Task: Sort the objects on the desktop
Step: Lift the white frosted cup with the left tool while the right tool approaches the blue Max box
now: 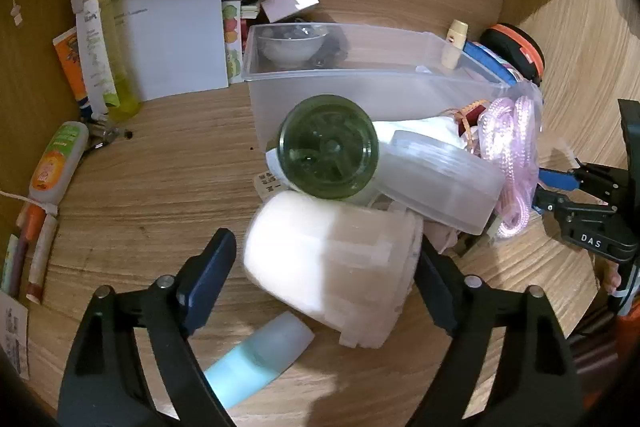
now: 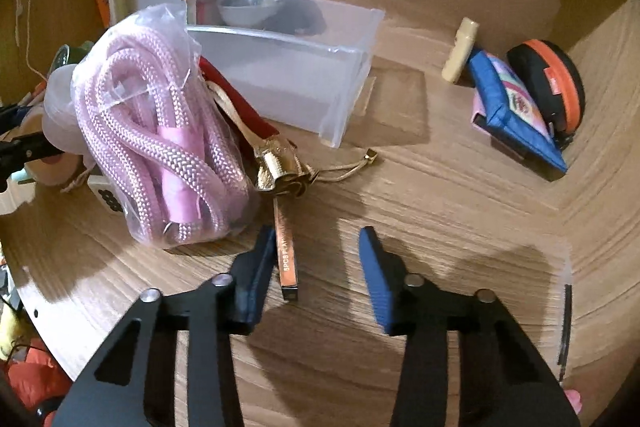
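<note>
My left gripper is open around a white roll of tape that lies tilted between its blue pads; the left pad stands clear of it. Behind the roll sit a dark green glass jar and a clear round lidded tub. A clear plastic bin holds a white bowl. My right gripper is open and empty over bare desk. A copper bar lies by its left pad. A bagged pink rope lies to its left, with a gold tassel beside it.
A pale blue tube lies under the left gripper. Tubes and bottles and papers line the left wall. A blue pouch, orange-black case and cream bottle sit at the right.
</note>
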`<state>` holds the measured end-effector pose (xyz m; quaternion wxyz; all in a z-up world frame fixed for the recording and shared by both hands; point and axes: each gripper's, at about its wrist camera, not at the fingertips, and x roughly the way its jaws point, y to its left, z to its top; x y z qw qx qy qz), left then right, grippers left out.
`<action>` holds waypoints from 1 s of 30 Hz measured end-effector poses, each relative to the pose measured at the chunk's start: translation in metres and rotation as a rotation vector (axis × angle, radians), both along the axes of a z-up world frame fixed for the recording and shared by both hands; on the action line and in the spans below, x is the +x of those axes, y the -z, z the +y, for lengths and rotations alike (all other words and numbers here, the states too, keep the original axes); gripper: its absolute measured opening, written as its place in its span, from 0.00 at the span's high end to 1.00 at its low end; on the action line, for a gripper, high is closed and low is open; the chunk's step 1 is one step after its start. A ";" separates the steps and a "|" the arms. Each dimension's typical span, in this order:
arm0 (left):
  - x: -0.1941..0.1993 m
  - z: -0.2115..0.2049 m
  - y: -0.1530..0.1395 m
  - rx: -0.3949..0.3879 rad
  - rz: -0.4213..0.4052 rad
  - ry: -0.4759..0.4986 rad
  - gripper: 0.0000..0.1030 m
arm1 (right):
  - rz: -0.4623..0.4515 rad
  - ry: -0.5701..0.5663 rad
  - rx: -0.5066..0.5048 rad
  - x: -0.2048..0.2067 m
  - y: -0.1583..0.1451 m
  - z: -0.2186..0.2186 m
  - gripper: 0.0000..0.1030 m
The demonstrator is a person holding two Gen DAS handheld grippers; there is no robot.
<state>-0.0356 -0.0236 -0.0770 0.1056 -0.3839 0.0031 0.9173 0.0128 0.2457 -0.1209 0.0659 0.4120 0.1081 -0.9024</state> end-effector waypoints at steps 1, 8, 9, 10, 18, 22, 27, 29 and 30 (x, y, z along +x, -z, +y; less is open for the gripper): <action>-0.001 0.001 0.001 0.001 -0.001 0.003 0.22 | 0.000 -0.003 0.008 0.000 0.001 -0.001 0.76; 0.003 0.007 0.002 -0.022 0.019 -0.010 0.27 | 0.008 0.010 0.002 0.003 0.000 0.001 0.90; 0.004 0.007 0.002 -0.024 0.020 -0.014 0.27 | 0.012 0.015 0.001 0.004 0.000 0.002 0.90; 0.005 0.007 0.002 -0.026 0.021 -0.017 0.28 | 0.019 0.019 -0.003 0.006 -0.002 0.003 0.90; 0.015 0.004 -0.003 -0.023 0.038 -0.045 0.35 | 0.081 0.047 -0.013 0.023 -0.018 0.010 0.91; 0.019 0.001 -0.007 -0.011 0.048 -0.055 0.36 | 0.109 0.058 -0.041 0.030 -0.029 0.019 0.91; 0.025 -0.005 -0.007 -0.006 0.053 -0.071 0.36 | 0.131 0.071 -0.067 0.034 -0.039 0.025 0.91; 0.028 -0.008 -0.009 -0.003 0.063 -0.082 0.36 | 0.135 0.072 -0.074 0.033 -0.042 0.026 0.91; 0.029 -0.010 -0.011 0.001 0.069 -0.087 0.36 | 0.137 0.073 -0.078 0.032 -0.043 0.026 0.91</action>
